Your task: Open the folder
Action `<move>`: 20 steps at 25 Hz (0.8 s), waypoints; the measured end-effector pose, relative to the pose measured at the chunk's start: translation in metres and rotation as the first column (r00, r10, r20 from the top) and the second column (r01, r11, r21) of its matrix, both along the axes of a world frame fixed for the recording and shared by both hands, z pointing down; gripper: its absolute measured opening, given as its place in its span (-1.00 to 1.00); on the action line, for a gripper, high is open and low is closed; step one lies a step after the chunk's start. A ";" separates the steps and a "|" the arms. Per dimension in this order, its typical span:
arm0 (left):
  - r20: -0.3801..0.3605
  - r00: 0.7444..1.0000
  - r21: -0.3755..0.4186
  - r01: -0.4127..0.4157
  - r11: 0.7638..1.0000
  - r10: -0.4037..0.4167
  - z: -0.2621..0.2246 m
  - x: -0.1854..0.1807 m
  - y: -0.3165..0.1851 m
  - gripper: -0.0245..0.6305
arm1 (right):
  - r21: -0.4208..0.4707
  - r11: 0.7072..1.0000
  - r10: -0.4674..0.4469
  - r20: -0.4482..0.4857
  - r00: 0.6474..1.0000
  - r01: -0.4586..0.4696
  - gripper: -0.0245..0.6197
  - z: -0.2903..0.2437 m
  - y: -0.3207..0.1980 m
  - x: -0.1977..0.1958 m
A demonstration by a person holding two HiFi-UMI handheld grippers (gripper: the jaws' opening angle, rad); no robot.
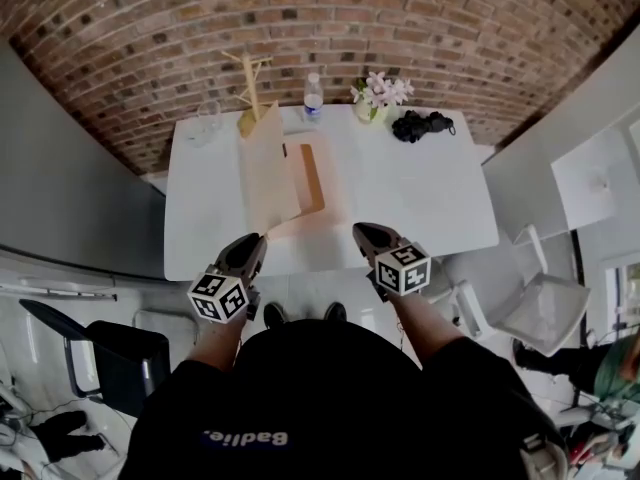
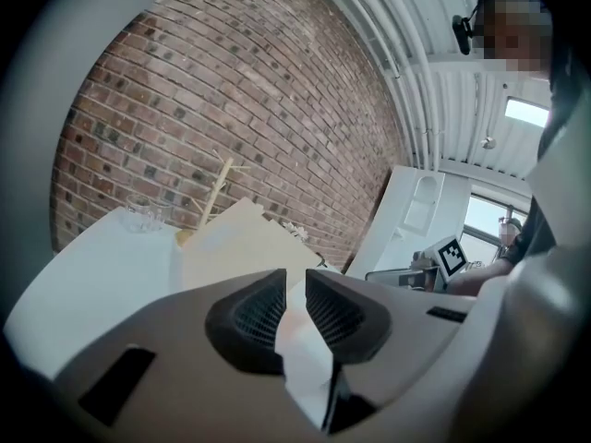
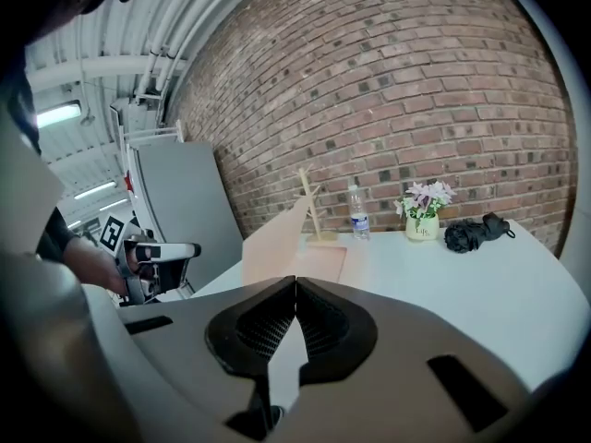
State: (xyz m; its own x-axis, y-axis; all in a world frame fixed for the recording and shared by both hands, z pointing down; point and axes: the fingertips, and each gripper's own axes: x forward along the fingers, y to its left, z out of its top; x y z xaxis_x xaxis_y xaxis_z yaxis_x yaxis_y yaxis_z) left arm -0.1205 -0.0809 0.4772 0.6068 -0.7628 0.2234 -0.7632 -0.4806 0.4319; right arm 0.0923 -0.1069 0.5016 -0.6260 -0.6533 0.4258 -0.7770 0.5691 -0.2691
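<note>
A tan folder [image 1: 270, 173] lies on the white table [image 1: 420, 198], left of its middle. Its cover stands raised off the lower leaf [image 1: 312, 176]. My left gripper [image 1: 258, 240] hovers at the table's front edge, just short of the folder, apart from it. Its jaws stand a little open with nothing between them [image 2: 295, 275]. The raised cover [image 2: 245, 243] rises ahead of it. My right gripper [image 1: 360, 230] hangs over the front edge to the folder's right, shut and empty [image 3: 295, 281]. In the right gripper view the folder [image 3: 291, 247] lies ahead to the left.
Along the table's far edge stand a glass [image 1: 208, 118], a wooden rack [image 1: 248, 93], a water bottle [image 1: 314, 98], a pot of flowers [image 1: 378, 96] and a black bundle [image 1: 422, 124]. A white chair [image 1: 545, 303] is at the right, a black chair [image 1: 120, 358] at the left.
</note>
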 end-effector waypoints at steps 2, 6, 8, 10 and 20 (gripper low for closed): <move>-0.016 1.000 0.020 -0.020 1.000 0.020 -0.016 0.005 0.009 -0.74 | 0.015 1.000 -0.014 0.020 1.000 0.014 -0.83 -0.012 0.007 -0.005; -0.014 0.997 0.073 -0.074 0.995 0.075 -0.057 0.016 0.023 -0.79 | 0.053 0.996 -0.068 0.056 0.996 0.065 -0.83 -0.039 0.023 -0.025; -0.011 0.995 0.110 -0.093 0.990 0.095 -0.080 0.022 0.030 -0.81 | 0.085 0.992 -0.100 0.088 0.991 0.092 -0.83 -0.058 0.031 -0.036; -0.017 0.994 0.153 -0.106 0.983 0.110 -0.102 0.027 0.036 -0.83 | 0.130 0.984 -0.137 0.122 0.983 0.121 -0.83 -0.081 0.040 -0.047; -0.029 0.971 0.236 -0.226 0.945 0.239 -0.163 0.067 0.067 -0.91 | 0.268 0.937 -0.272 0.153 0.950 0.225 -0.83 -0.154 0.080 -0.074</move>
State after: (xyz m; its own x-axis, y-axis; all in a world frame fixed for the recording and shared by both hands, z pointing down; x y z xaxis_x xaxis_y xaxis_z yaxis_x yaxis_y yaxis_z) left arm -0.0534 -0.0143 0.3144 0.7800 -0.6255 0.0196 -0.5959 -0.7329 0.3282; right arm 0.0186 -0.0266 0.3477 -0.8337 -0.5359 0.1336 -0.5521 0.8035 -0.2224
